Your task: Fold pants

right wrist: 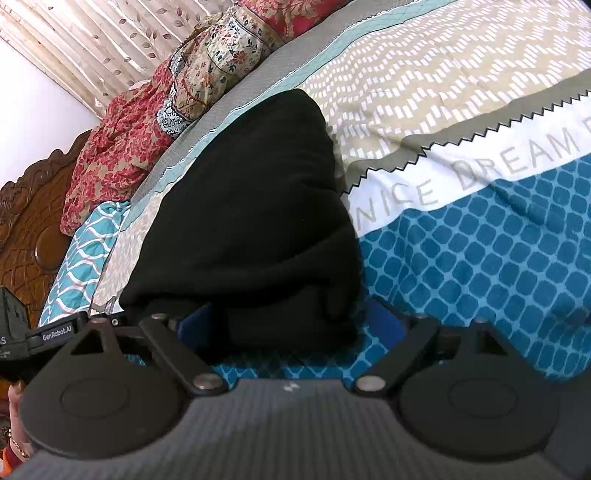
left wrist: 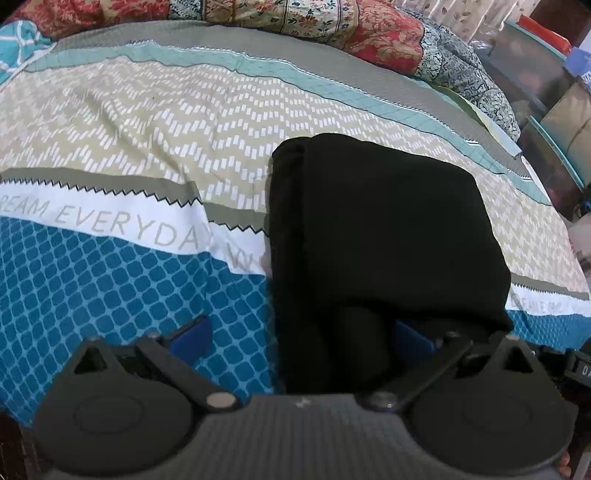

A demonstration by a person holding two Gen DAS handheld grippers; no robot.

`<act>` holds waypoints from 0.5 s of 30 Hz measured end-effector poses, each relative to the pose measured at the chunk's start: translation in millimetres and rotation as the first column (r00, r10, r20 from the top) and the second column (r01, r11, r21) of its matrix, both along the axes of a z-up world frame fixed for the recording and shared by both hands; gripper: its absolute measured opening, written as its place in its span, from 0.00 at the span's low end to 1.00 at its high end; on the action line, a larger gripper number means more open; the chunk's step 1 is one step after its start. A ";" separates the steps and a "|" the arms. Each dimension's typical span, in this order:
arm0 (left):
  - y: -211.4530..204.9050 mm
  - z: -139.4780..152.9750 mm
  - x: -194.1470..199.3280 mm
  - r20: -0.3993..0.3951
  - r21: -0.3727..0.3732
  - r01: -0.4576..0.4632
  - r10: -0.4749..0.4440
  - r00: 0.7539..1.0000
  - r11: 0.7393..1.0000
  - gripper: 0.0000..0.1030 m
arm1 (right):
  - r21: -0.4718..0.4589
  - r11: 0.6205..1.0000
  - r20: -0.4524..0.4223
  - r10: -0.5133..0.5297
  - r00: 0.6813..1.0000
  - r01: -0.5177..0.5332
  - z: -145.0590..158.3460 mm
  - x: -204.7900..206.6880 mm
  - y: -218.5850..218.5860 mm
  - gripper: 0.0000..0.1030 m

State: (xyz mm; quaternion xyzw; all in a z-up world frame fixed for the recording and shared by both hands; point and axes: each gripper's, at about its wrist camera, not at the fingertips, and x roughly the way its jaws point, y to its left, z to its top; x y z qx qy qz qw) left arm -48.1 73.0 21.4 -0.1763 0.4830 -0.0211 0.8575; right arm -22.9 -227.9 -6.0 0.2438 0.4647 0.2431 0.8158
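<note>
1. Cotton bedsheet (left wrist: pixel 110 155), printed in beige chevrons, a white band and blue lattice, covers the bed and carries everything else; a floral quilt (left wrist: pixel 332 22) is heaped along its far edge, and the right wrist view shows a carved wooden headboard (right wrist: pixel 26 221) beyond that.
2. Black pants (left wrist: pixel 380 229) lie on the sheet as a thick, compact bundle of several layers, which I judge to be near the end of folding.
3. Left tongs (left wrist: pixel 299 339) stand spread wide, the near end of the bundle lying between the blue pads (left wrist: pixel 192 332) without being pinched.
4. Right tongs (right wrist: pixel 291 325) are likewise spread, straddling the bundle's near edge (right wrist: pixel 288 325) from the other side, gripping nothing.
5. Risks, as I judge them: the bulky layers look springy, so the top fold could slide or reopen once left free; closing on only the uppermost layer would peel it back; tugging the bundle could drag and wrinkle the sheet beneath.
6. Writing: the white band reads "REAM EVERYDA" (left wrist: pixel 96 225) in the left view and "NICE DREAM" (right wrist: pixel 465 173) in the right; a small label on the other tool, seen at the right view's left edge, reads "GenRobot.AI" (right wrist: pixel 61 336).
</note>
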 end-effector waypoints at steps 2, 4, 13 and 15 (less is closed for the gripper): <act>2.8 -2.7 0.4 -0.007 -0.027 -0.004 0.004 1.000 1.000 1.00 | 0.003 1.000 0.001 -0.005 1.000 0.005 -0.2 -0.7 0.6 0.91; 7.5 -7.3 0.7 -0.016 -0.070 -0.013 0.011 1.000 0.997 1.00 | 0.006 1.000 0.003 -0.009 1.000 0.009 -0.2 -1.4 1.9 0.92; 17.2 -18.0 1.5 -0.012 -0.155 -0.015 0.014 1.000 0.988 1.00 | 0.018 1.000 0.006 0.001 1.000 -0.001 -0.7 -0.2 8.6 1.00; 18.2 -19.9 1.5 -0.007 -0.164 -0.013 0.012 1.000 0.986 1.00 | 0.014 1.000 0.006 0.002 1.000 -0.002 -0.3 0.4 10.0 1.00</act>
